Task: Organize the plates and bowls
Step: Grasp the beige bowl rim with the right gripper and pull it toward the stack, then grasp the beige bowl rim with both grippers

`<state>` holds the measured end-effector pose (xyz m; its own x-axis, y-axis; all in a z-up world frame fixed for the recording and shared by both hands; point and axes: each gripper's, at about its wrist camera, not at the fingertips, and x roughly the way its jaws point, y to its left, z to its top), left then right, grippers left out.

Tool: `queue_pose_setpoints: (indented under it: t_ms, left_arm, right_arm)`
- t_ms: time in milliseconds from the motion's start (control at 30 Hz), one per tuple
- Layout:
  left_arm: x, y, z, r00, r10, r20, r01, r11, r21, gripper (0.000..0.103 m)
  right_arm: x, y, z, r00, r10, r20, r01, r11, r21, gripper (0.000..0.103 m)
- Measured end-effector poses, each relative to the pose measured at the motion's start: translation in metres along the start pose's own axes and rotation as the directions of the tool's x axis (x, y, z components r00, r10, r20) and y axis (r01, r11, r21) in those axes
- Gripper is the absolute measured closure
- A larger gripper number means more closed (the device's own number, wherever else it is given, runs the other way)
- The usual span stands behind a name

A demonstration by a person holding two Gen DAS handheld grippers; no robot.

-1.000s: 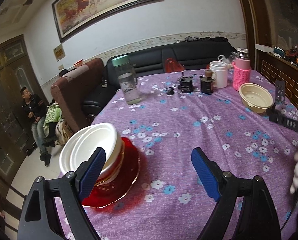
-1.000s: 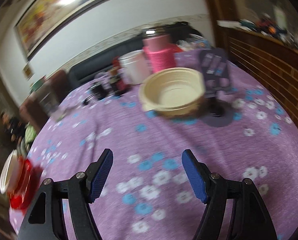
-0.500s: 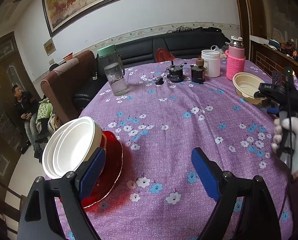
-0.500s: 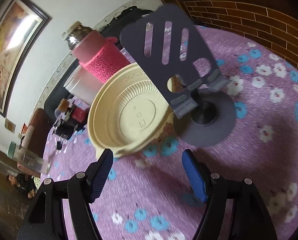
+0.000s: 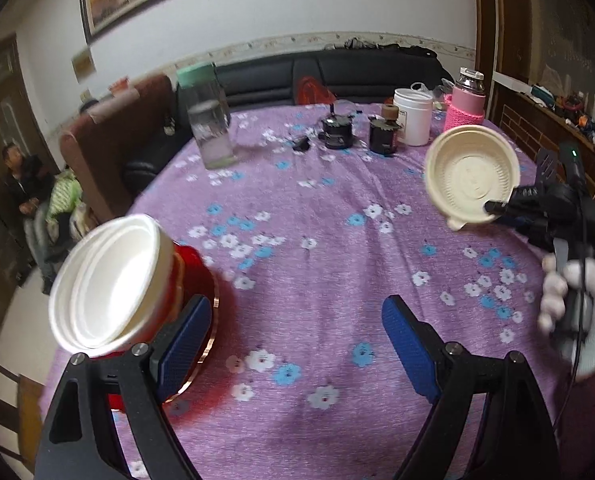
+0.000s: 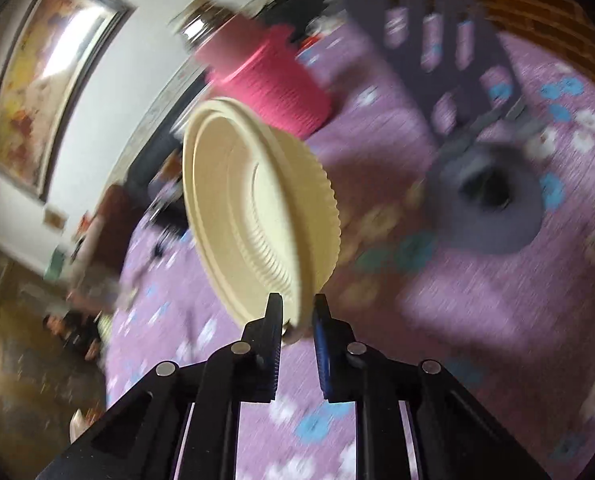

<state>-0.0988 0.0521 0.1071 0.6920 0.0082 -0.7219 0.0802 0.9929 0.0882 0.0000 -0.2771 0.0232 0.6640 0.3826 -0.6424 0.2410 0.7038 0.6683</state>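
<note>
The right gripper (image 6: 297, 322) jaws clamp only the cream bowl (image 6: 257, 208) rim, so it may slip; the left gripper (image 5: 297, 332) jaws stand apart.

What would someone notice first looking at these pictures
The cream bowl, tipped on edge and lifted off the purple table, pinched at its rim by the right gripper. Next, the white bowls stacked on a red plate by the open left gripper.

stacked bowls (image 5: 105, 284) on plate (image 5: 201, 312), table's (image 5: 317, 280) left
</note>
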Motion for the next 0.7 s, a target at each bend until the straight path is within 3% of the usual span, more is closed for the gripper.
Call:
queue_pose_setpoints:
  t_ms: [100,167,333,567,700]
  left_arm:
    - [0.007,0.001,0.006,0.999,-0.034,-0.023,0.034,0.999,-0.034,0.016]
    - [0.012,0.0,0.012,0.998,-0.05,-0.023,0.049,0.998,-0.047,0.016]
    - [0.033,-0.01,0.029,0.997,-0.073,-0.035,0.07,0.996,-0.058,0.016]
    - [0.089,-0.02,0.069,0.979,-0.176,-0.103,0.157,0.973,-0.171,0.016]
    - [0.113,-0.015,0.086,0.971,-0.207,-0.117,0.174,0.954,-0.243,0.016]
  right_arm:
    - [-0.002,0.01,-0.012,0.994,0.081,-0.068,-0.085,0.995,-0.054,0.086]
    - [-0.002,0.017,-0.017,0.993,0.08,-0.089,-0.09,0.99,-0.111,0.086]
    - [-0.005,0.028,-0.021,0.999,-0.045,0.004,0.045,0.979,-0.2,0.075]
    - [-0.003,0.018,-0.019,0.997,-0.042,0.062,0.054,0.978,-0.201,0.072]
    - [-0.007,0.02,-0.017,0.992,-0.033,0.12,0.057,0.978,-0.202,0.059]
